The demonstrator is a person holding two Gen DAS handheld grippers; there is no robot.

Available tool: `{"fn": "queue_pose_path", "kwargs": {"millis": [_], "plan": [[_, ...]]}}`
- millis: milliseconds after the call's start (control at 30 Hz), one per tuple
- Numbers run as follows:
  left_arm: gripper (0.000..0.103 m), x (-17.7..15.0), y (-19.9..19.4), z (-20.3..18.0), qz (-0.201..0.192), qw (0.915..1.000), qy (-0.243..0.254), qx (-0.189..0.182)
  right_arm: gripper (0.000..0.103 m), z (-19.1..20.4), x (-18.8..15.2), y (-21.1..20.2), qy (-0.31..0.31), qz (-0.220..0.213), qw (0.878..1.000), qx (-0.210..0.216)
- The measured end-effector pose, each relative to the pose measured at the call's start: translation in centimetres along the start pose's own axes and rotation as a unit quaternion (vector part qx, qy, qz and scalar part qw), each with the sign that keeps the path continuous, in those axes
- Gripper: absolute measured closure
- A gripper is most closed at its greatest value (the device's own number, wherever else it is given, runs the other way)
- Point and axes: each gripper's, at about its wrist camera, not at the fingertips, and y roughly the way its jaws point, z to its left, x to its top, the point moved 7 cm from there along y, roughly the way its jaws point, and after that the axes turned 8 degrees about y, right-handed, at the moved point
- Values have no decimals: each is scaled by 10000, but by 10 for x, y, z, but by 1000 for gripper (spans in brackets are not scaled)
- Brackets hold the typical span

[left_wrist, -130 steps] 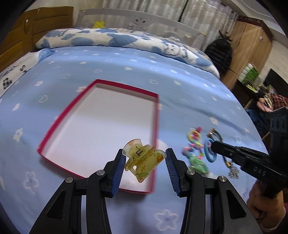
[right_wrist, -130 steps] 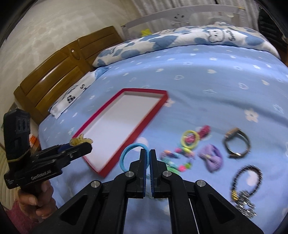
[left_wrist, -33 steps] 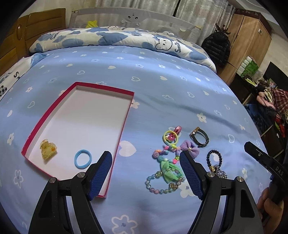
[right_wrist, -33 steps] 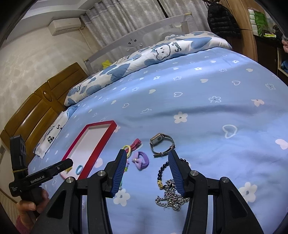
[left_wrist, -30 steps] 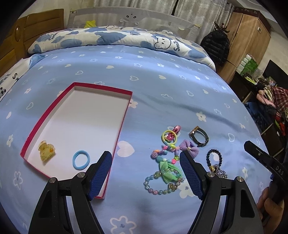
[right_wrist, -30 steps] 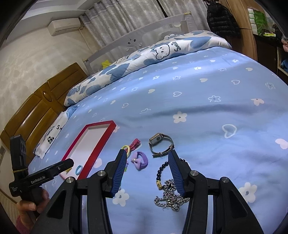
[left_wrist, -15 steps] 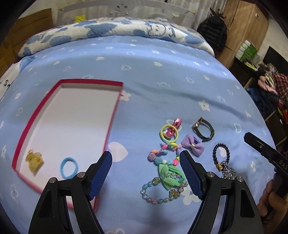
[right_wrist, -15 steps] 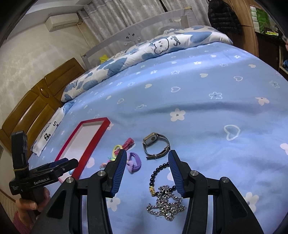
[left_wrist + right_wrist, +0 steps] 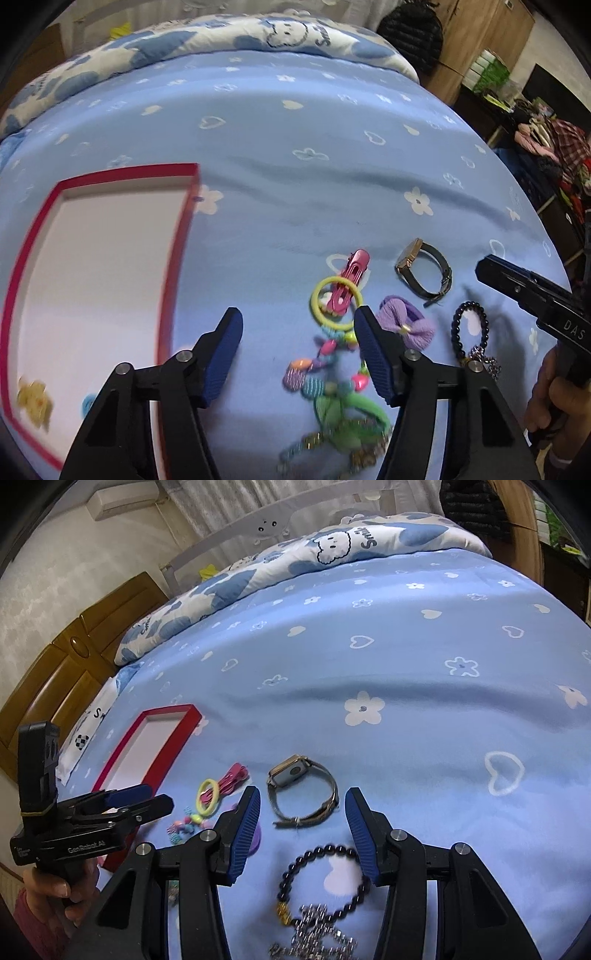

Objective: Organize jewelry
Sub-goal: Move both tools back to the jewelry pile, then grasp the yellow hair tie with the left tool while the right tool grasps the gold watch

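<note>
The right gripper (image 9: 301, 818), jaws parted with nothing between the pads, hangs over the blue flower-and-heart printed bed sheet (image 9: 406, 657). A gold-cased wristwatch with a grey strap (image 9: 303, 790) lies just beyond its tips, a black bead bracelet (image 9: 325, 880) nearer the camera. At left, the left gripper (image 9: 147, 799), jaws closing, overlaps the red-rimmed white tray (image 9: 147, 746).

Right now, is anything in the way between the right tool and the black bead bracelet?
Nothing visible. The right tool hangs open above the black bead bracelet, only bare bedsheet between. A silver chain is tangled at the bracelet's near end.
</note>
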Motion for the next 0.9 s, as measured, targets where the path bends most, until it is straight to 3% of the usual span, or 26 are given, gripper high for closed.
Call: {"fn": "queue_pose_path", "kwargs": {"millis": [300, 433, 500, 633, 900], "plan": [[56, 14, 44, 1, 249, 9992, 159, -263, 57, -10, 5, 31, -7, 238, 9996, -136], [69, 20, 53, -4, 232, 9985, 219, -448, 71, -12, 2, 44, -42, 364, 9991, -212], [84, 21, 56, -8, 219, 9979, 260, -559, 80, -14, 0, 51, -41, 462, 9986, -241], [87, 20, 57, -9, 126, 9978, 277, -589, 96, -14, -2, 54, -59, 457, 9984, -314], [93, 8, 36, -8, -89, 9984, 103, -549, 97, -11, -1, 38, -39, 251, 9994, -248]]}}
